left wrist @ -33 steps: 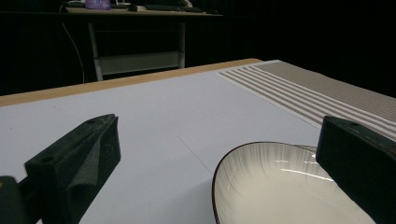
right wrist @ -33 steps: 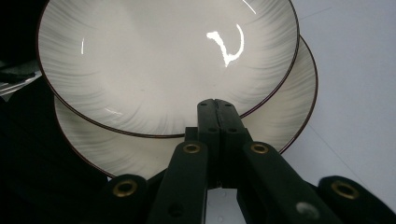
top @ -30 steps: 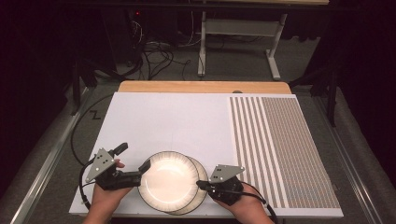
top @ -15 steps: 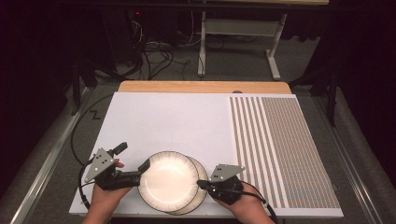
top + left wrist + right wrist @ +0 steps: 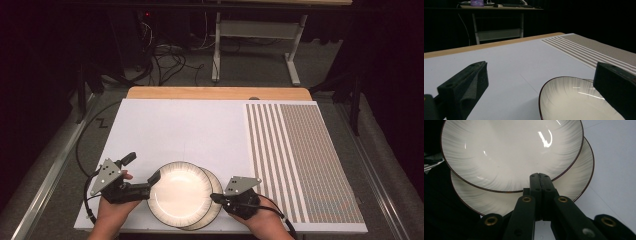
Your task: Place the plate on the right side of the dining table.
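Two pale plates with dark rims lie stacked and offset near the table's front edge. The upper plate (image 5: 179, 194) (image 5: 576, 102) (image 5: 511, 152) covers most of the lower plate (image 5: 216, 201) (image 5: 576, 178), which peeks out at the right. My left gripper (image 5: 141, 169) (image 5: 541, 71) is wide open at the upper plate's left rim, one jaw by the rim and the other out over the bare table. My right gripper (image 5: 214, 198) (image 5: 540, 175) is shut with nothing between its jaws. Its tips sit over the lower plate, right at the upper plate's rim.
The plates rest on a white sheet (image 5: 190, 130). A striped and dotted mat (image 5: 300, 155) covers the table's right part, and a wooden strip (image 5: 215, 93) runs along the far edge. Beyond the table stand a metal-frame stand (image 5: 255, 30) and floor cables (image 5: 165, 55).
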The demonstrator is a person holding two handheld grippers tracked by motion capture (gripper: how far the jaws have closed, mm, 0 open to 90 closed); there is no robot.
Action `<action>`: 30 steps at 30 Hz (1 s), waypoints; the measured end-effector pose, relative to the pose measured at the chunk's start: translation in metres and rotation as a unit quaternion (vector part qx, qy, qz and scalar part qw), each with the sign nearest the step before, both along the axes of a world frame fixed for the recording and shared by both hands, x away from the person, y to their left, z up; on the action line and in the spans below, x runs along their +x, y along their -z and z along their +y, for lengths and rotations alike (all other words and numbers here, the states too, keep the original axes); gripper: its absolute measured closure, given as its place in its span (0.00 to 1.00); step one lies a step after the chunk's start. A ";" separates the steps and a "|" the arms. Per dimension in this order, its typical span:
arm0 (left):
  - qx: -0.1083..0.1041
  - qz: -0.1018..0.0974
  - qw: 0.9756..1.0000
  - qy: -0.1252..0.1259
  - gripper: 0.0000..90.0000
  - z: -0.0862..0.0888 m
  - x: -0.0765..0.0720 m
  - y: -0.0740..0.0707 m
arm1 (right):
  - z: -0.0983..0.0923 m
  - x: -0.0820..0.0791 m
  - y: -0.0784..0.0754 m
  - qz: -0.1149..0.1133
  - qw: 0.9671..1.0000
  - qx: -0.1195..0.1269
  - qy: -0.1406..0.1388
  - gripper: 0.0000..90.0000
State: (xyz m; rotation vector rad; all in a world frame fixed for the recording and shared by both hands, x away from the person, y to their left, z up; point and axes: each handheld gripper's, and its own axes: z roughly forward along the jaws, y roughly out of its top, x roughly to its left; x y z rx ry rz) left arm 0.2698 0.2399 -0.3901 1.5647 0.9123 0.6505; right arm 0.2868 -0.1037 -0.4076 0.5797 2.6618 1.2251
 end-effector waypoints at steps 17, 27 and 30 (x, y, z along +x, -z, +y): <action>0.000 0.010 1.000 0.000 0.01 0.003 0.000 -0.002 | 0.015 -0.002 0.005 0.002 1.000 -0.014 -0.014 1.00; -0.007 0.073 0.997 0.014 0.00 0.003 0.005 -0.002 | 0.015 -0.002 0.006 -0.001 1.000 -0.017 -0.013 1.00; -0.004 0.095 0.995 0.023 0.00 0.003 0.005 -0.004 | 0.015 -0.002 0.006 -0.002 1.000 -0.018 -0.014 1.00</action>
